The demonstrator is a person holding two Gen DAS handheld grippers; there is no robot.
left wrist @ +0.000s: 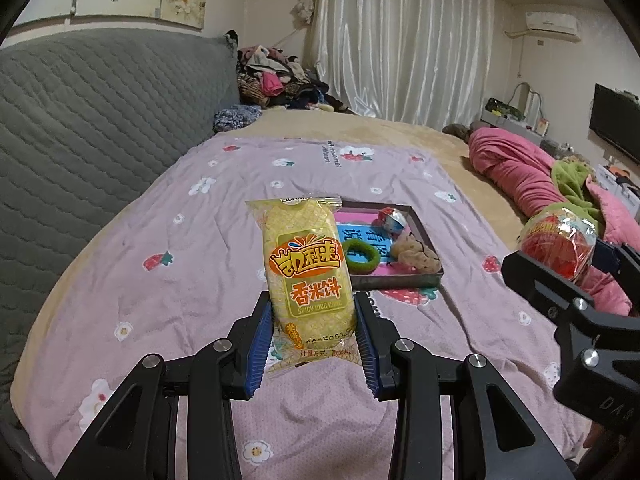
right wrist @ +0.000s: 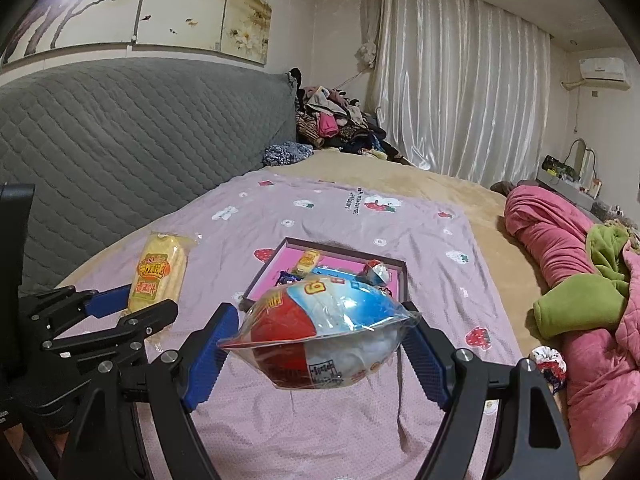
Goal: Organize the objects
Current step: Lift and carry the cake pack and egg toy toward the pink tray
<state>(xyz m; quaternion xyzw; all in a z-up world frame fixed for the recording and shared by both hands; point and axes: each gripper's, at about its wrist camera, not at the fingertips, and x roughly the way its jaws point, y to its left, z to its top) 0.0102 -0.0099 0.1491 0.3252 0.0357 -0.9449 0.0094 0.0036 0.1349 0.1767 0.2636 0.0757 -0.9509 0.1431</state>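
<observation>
Both tools are loaded: left tool [left wrist: 314,330] clamped on the yellow rice-cake pack [left wrist: 306,276], right tool [right wrist: 316,354] clamped on a wrapped red/blue egg toy [right wrist: 320,332], both held above the bed (not yet in). Beyond, the box [left wrist: 424,232] holds a green hair tie [left wrist: 362,255] etc; two items left, I'd judge

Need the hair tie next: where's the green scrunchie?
In the left wrist view, the green scrunchie lies inside the tray, beside the beige scrunchie, behind the held rice cake packet.
</observation>
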